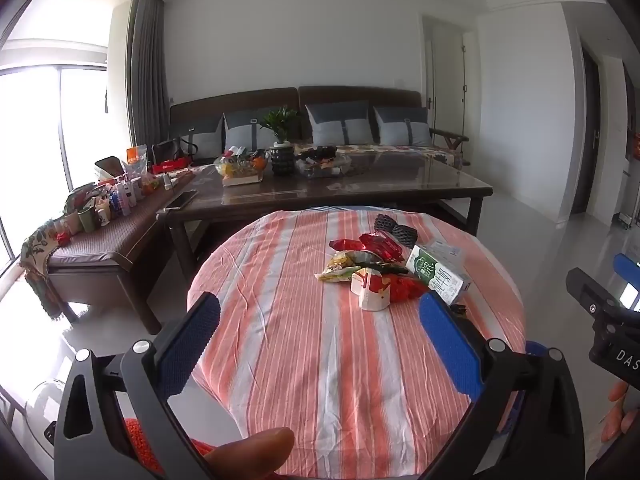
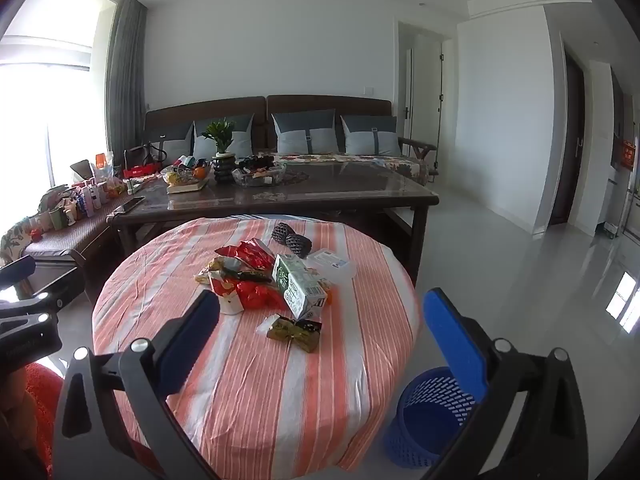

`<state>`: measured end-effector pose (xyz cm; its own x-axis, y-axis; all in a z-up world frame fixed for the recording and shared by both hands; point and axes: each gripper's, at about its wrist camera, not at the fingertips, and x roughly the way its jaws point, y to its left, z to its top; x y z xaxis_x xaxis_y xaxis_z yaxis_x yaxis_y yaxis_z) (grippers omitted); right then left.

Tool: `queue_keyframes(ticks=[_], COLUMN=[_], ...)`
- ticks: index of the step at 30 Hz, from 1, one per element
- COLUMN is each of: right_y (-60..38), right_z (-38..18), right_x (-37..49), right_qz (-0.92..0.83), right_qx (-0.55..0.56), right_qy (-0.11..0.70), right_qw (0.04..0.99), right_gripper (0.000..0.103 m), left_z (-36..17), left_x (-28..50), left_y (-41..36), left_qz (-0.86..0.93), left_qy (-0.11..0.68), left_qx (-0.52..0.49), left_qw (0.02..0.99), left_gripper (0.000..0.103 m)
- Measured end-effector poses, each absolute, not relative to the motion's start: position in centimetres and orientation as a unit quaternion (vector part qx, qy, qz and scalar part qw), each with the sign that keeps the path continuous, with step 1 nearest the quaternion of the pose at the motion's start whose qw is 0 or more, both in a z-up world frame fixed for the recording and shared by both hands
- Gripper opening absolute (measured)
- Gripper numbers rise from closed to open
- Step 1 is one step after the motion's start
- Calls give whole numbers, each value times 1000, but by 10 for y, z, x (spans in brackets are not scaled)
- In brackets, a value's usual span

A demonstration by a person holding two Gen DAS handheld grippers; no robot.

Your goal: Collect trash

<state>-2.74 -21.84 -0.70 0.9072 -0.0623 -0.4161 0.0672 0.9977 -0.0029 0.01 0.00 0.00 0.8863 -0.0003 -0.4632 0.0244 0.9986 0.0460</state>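
Both the left gripper (image 1: 320,320) and right gripper (image 2: 320,320) are wide open and hold nothing, and the trash pile (image 2: 260,276) on the striped tabletop (image 2: 248,380) looks light and crinkly, so pinch a wrapper's edge, or the stiff milk carton (image 2: 298,286) across its sides.

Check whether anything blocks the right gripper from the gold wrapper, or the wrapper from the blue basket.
Nothing visible does. The gold wrapper lies alone on the striped cloth, nearest the open right gripper. The blue basket stands open on the floor beside the table's right edge.
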Motion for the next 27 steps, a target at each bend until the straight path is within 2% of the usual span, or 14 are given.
queue_keyframes(ticks=[27], right_y=[-222], right_z=[-23], right_x=[-23], right_qz=[-34], right_qx=[3], right_qy=[226], right_qw=[974], right_gripper=[98], left_z=[-7], left_x=[1], left_y=[-4], left_qz=[-7], left_qy=[243], left_qx=[29], left_qw=[970], left_gripper=[99])
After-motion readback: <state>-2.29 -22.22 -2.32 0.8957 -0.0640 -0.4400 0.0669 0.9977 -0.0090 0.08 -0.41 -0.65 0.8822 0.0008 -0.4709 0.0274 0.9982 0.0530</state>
